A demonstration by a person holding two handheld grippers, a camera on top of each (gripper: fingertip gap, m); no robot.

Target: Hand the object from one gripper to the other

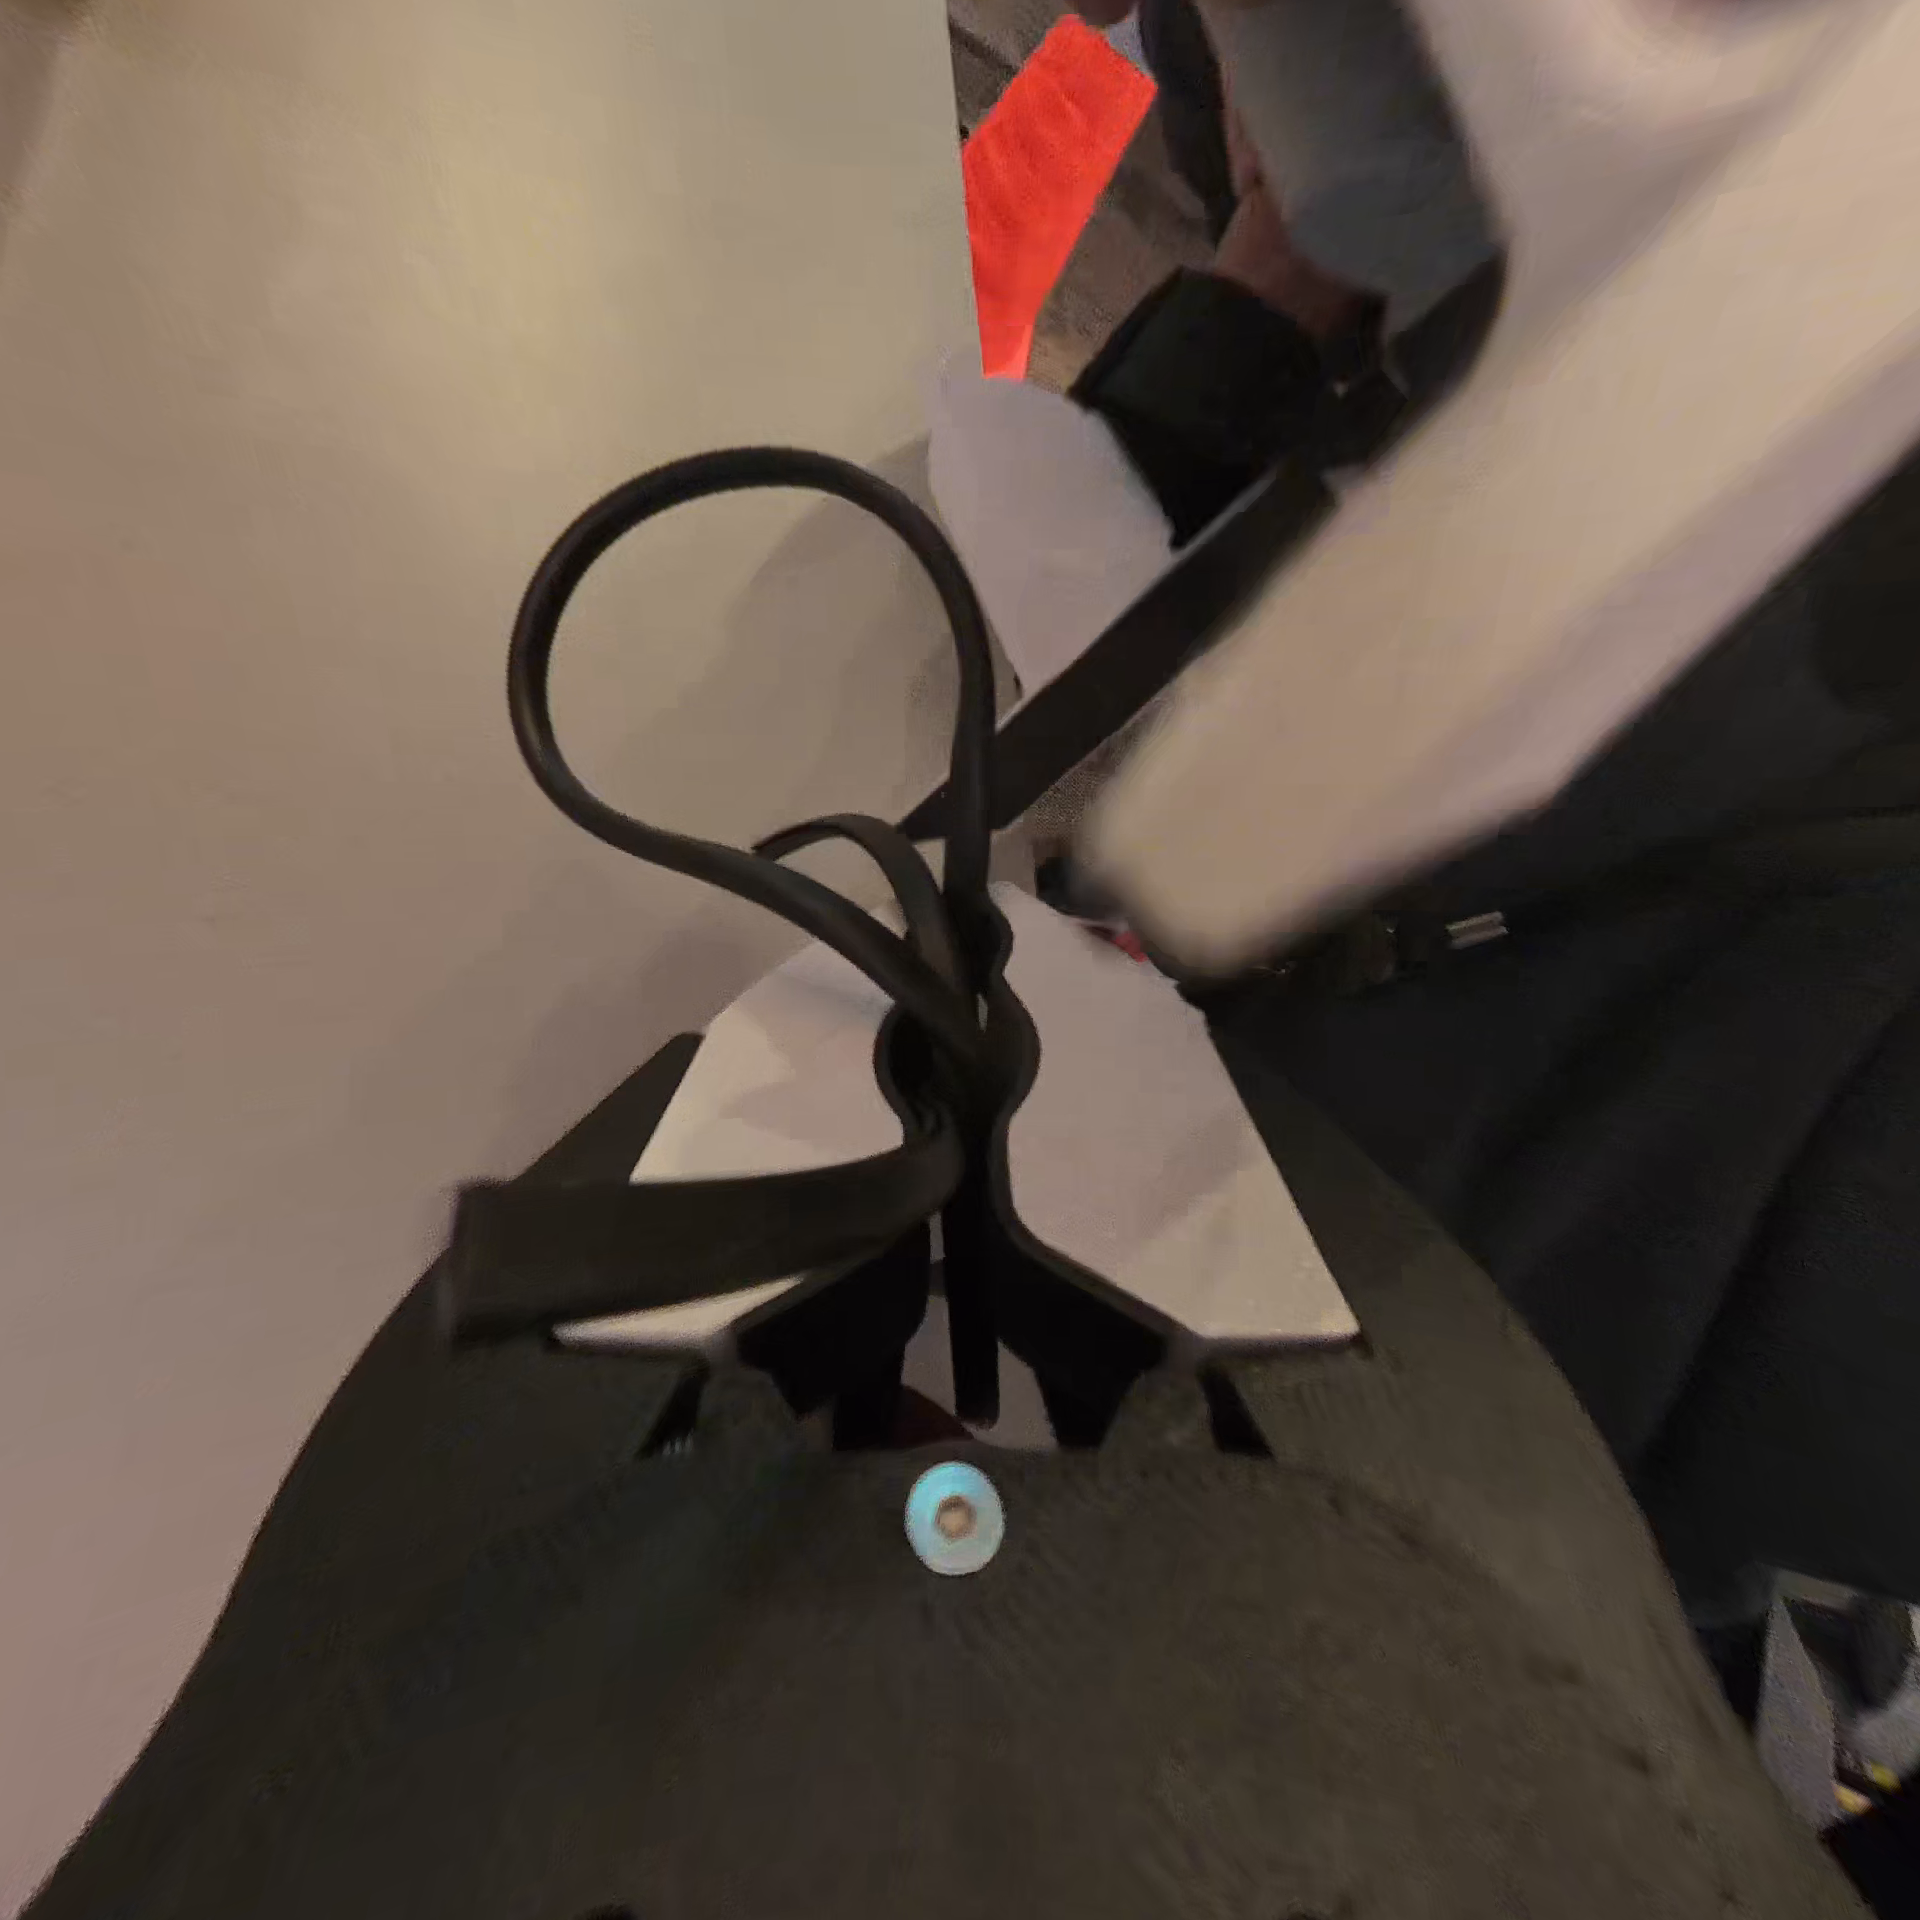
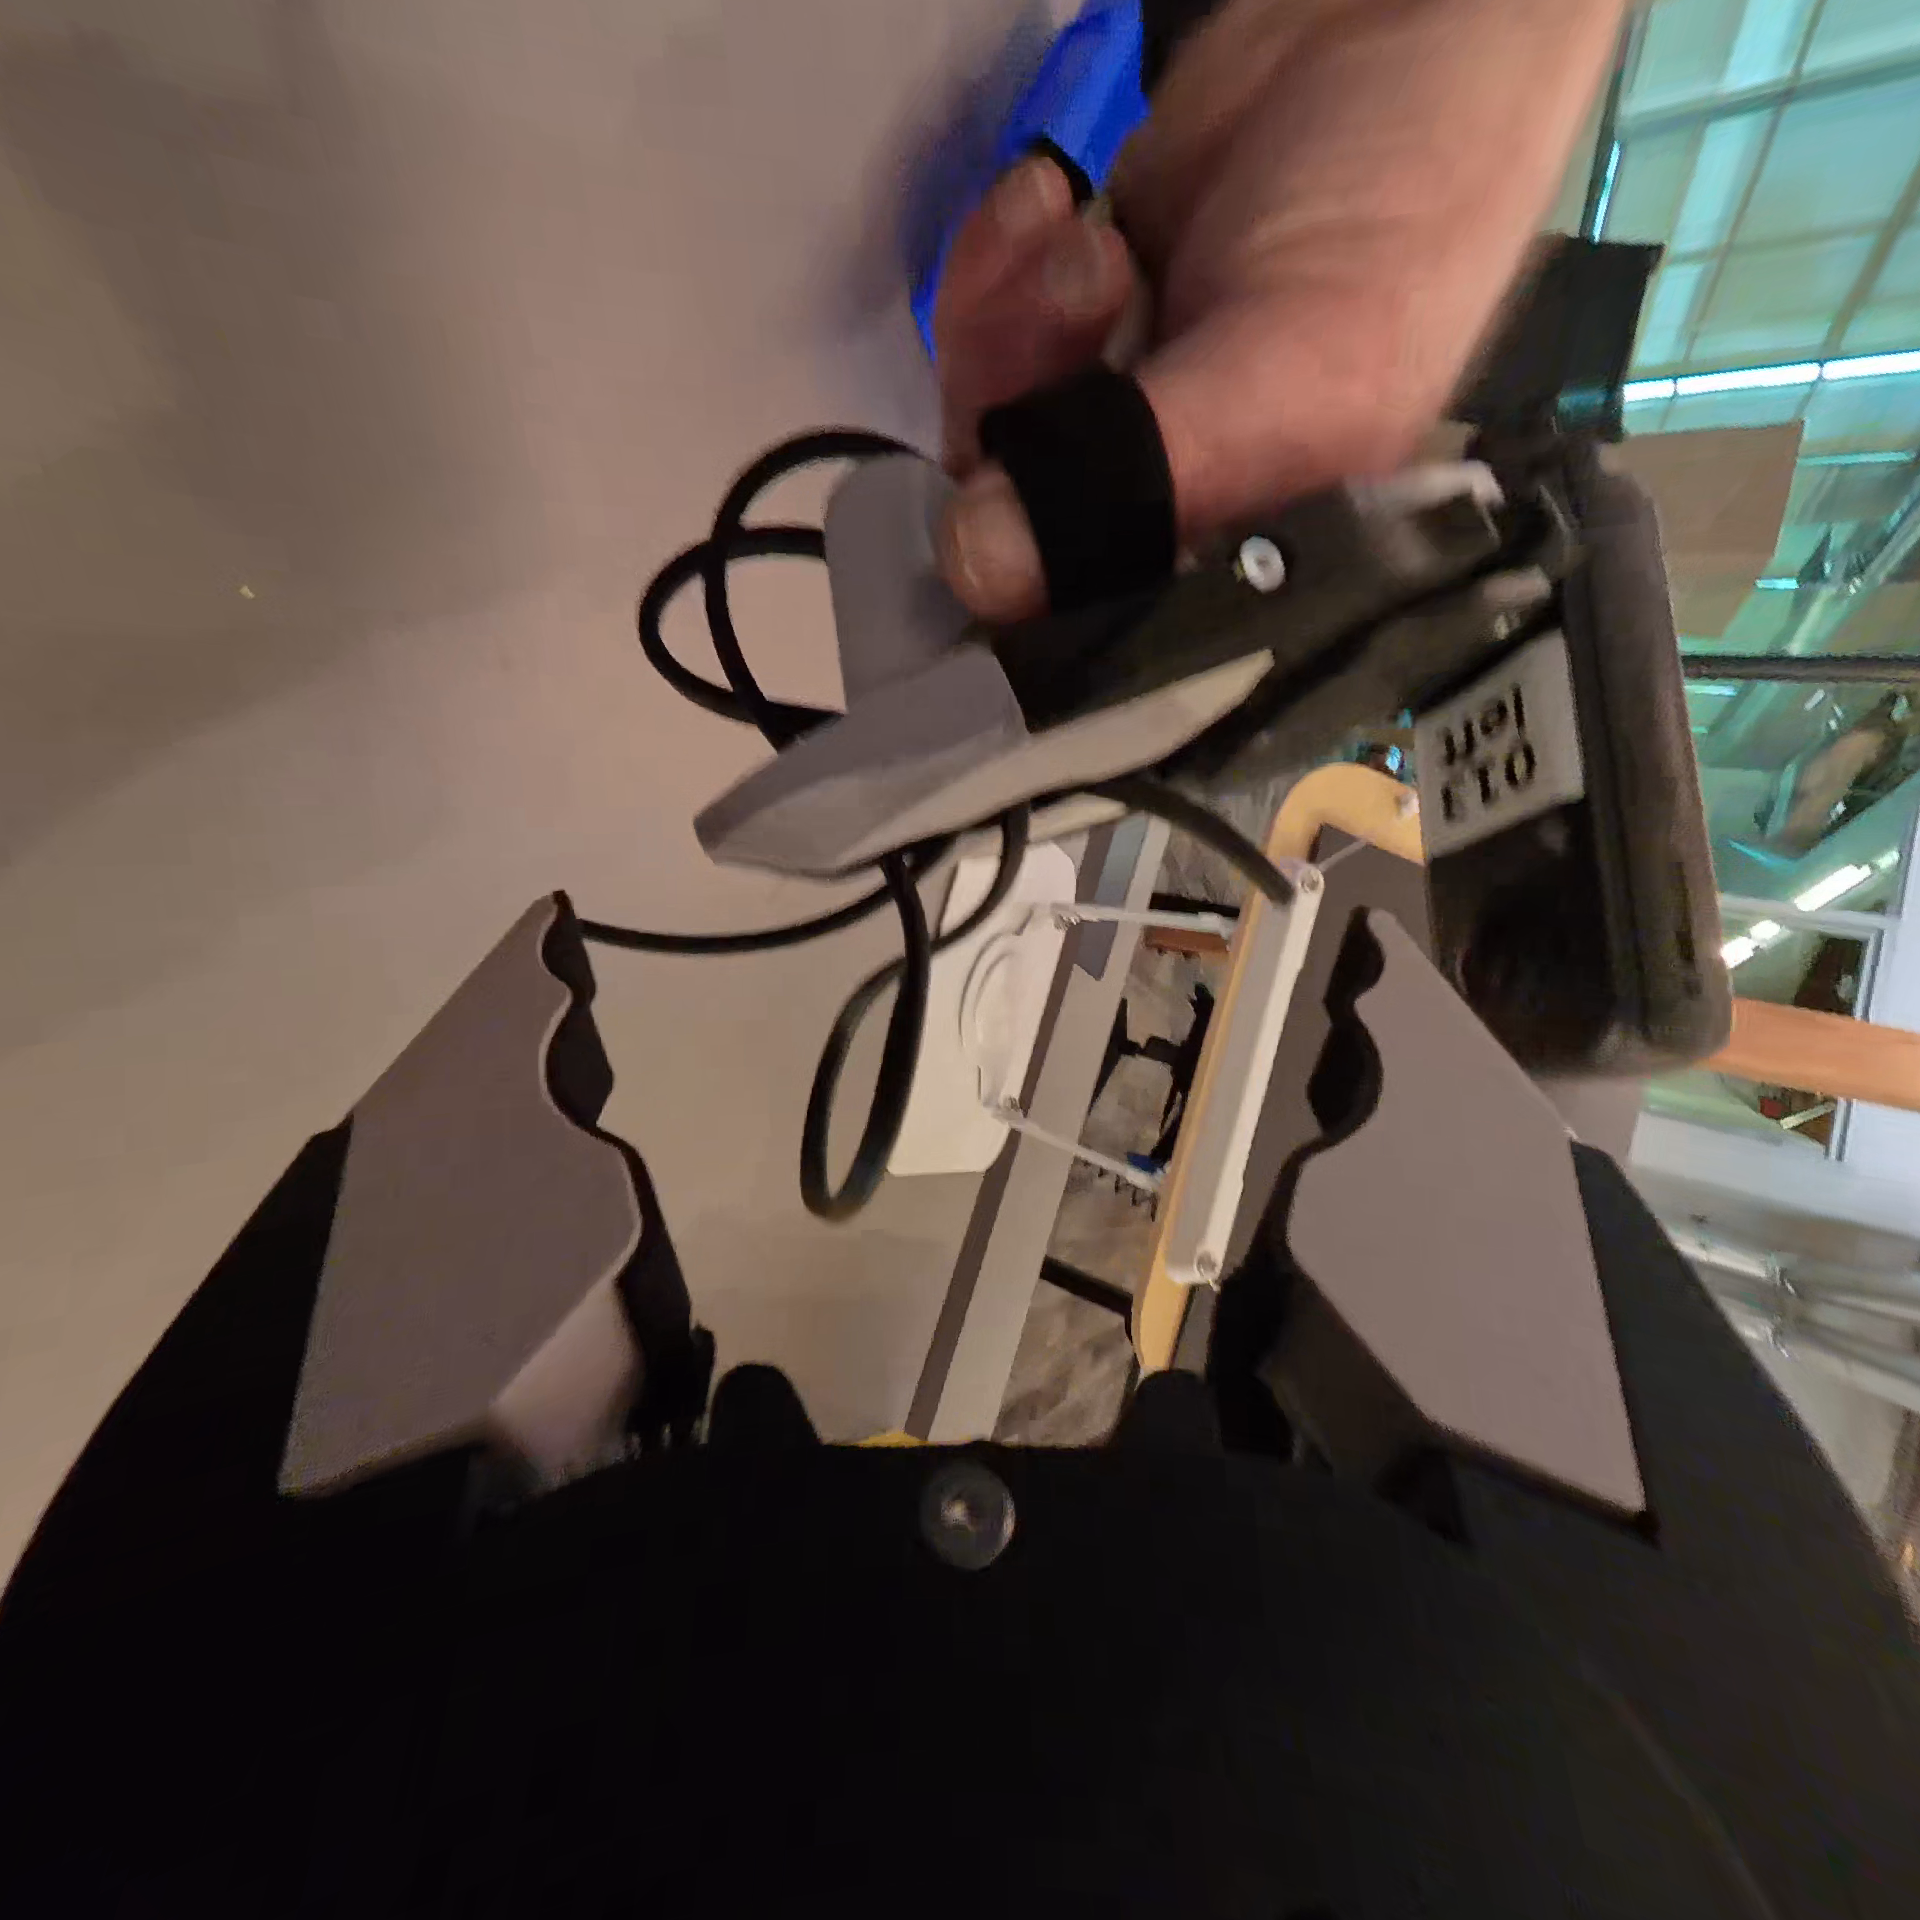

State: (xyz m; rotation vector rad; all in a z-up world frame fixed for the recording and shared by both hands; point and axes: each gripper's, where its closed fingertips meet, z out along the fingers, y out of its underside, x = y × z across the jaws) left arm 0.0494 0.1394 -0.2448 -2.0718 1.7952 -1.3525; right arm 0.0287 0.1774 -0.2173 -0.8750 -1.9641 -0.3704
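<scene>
A black cable (image 1: 540, 665) is bunched in loops between the fingers of my left gripper (image 1: 961, 1049), which is shut on it. One loop stands up above the fingertips. In the right wrist view the left gripper (image 2: 883, 769), held by a person's hand (image 2: 1299, 208), hangs just above and ahead, with the cable (image 2: 649, 639) looping out on both sides of it. My right gripper (image 2: 956, 925) is open and empty, its jaws spread wide just below the dangling loops. One of its grey fingers (image 1: 1455, 582) shows blurred at the upper right of the left wrist view.
A pale wall (image 1: 364, 520) fills the left of both views. A red shape (image 1: 1049, 177) lies beyond it. A white wall plate (image 2: 987, 1039) and a wood-edged panel (image 2: 1195, 1143) sit behind the cable. Glass windows (image 2: 1766, 208) are at the right.
</scene>
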